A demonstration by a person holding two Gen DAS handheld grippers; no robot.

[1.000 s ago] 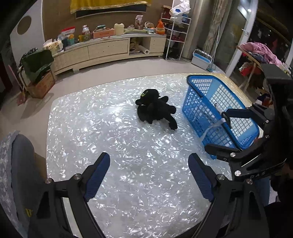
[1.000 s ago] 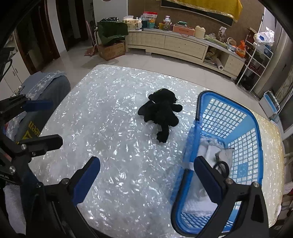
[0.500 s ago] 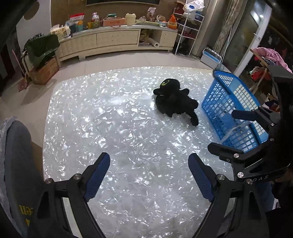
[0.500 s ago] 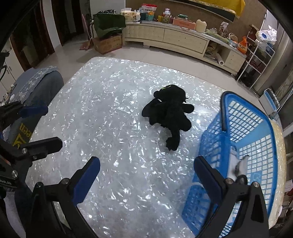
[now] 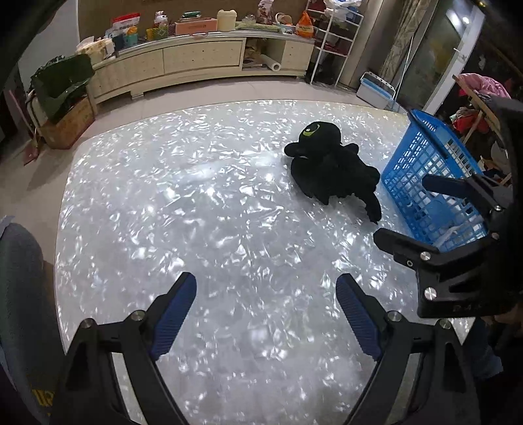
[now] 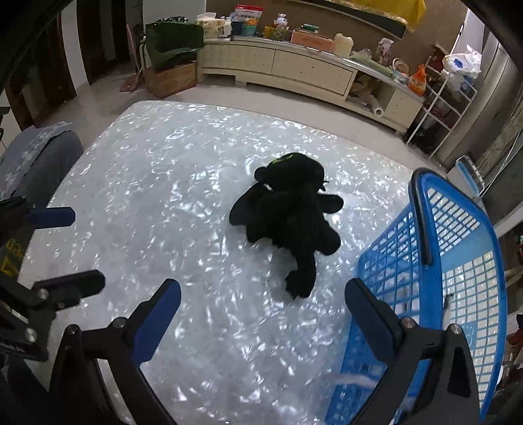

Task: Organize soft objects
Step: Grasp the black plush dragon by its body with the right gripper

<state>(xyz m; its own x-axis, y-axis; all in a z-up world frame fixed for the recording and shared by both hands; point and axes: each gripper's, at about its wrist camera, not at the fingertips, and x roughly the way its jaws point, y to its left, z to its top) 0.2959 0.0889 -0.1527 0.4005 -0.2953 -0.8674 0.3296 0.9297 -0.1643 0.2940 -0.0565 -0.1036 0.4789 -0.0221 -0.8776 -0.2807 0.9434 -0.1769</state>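
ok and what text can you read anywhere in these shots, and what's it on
"D A": faint raised letters on the body of the right gripper, the rest not legible.
Yellow letters on the chair: cut off, unreadable.
Print on the packets on the sideboard: too small to read.

Plush toy (image 6: 287, 215) on table (image 6: 163, 183), left of basket (image 6: 457, 261).
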